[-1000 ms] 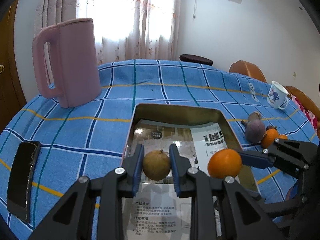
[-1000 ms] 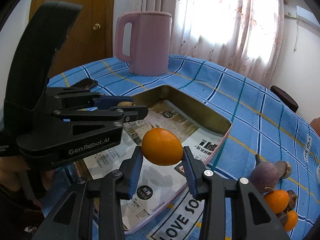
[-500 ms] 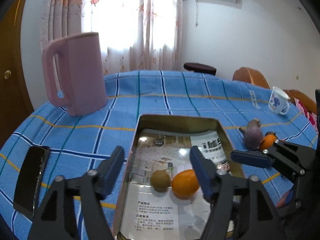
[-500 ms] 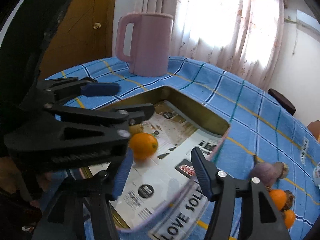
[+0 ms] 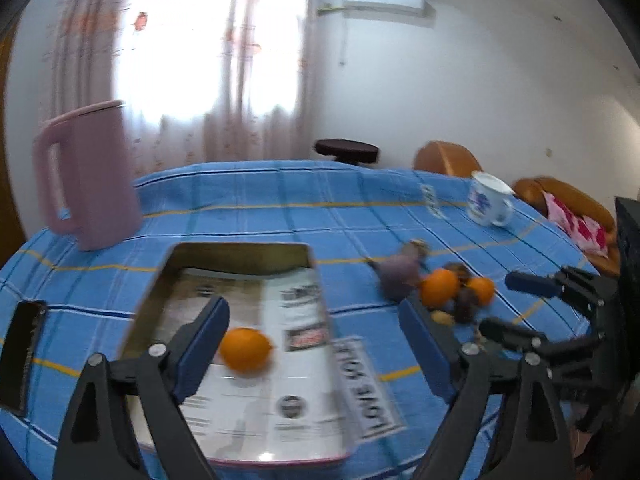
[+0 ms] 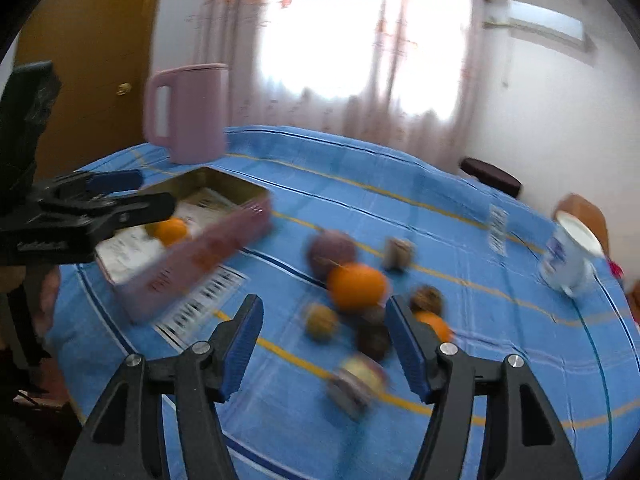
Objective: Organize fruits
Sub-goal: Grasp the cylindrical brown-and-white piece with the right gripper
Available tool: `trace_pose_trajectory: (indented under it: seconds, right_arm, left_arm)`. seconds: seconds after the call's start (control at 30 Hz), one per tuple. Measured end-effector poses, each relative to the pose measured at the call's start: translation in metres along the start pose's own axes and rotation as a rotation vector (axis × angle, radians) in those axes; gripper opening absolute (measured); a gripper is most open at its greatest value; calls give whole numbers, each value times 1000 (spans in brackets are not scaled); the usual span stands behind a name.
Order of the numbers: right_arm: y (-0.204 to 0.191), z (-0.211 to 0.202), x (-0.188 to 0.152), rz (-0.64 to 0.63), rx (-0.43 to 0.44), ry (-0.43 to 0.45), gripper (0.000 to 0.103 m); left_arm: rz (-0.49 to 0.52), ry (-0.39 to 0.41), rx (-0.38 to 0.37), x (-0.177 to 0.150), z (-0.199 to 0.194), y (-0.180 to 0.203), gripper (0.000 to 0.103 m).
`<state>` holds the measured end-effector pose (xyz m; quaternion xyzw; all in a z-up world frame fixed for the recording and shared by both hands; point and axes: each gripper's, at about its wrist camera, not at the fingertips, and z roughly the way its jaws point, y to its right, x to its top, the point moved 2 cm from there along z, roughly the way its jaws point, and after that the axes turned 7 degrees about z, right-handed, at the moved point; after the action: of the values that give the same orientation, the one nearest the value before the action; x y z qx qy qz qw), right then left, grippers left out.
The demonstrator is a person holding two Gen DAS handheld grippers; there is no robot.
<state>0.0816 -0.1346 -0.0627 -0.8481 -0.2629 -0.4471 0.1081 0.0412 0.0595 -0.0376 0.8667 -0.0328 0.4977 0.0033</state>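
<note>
An open rectangular tin [image 5: 240, 249] lined with printed paper sits on the blue checked tablecloth. An orange [image 5: 245, 349] lies inside it; it also shows in the right wrist view [image 6: 171, 230]. My left gripper [image 5: 314, 344] is open and empty above the tin's right side. My right gripper [image 6: 324, 344] is open and empty, above a loose pile of fruit: an orange [image 6: 357, 285], a purple fruit [image 6: 331, 249], a small brown fruit [image 6: 321, 321] and several dark ones. The pile [image 5: 440, 288] lies right of the tin in the left wrist view. Both views are blurred.
A pink jug [image 5: 86, 176] stands at the back left. A black phone [image 5: 22, 352] lies left of the tin. A white mug [image 5: 488, 204] stands at the far right. A "LOVE" label [image 5: 368, 392] lies by the tin's right wall.
Both grippers opened and dropped their fruit into the tin. Both have since swung right, the right one over to the fruit pile. The brown fruit is no longer visible in the tin.
</note>
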Motion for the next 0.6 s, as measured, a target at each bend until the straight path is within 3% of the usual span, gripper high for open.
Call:
trace_pose_trajectory:
  seconds: [0.17, 0.4, 0.6]
  right_arm:
    - [24, -1, -12, 49, 12, -41, 65]
    - [22, 15, -15, 68, 74, -96, 64]
    - [15, 30, -22, 60, 126, -165, 45]
  left_arm:
    - [59, -33, -46, 0, 14, 36, 92]
    - [85, -71, -61, 0, 30, 54, 92]
    - [93, -98, -76, -2, 40, 61, 92]
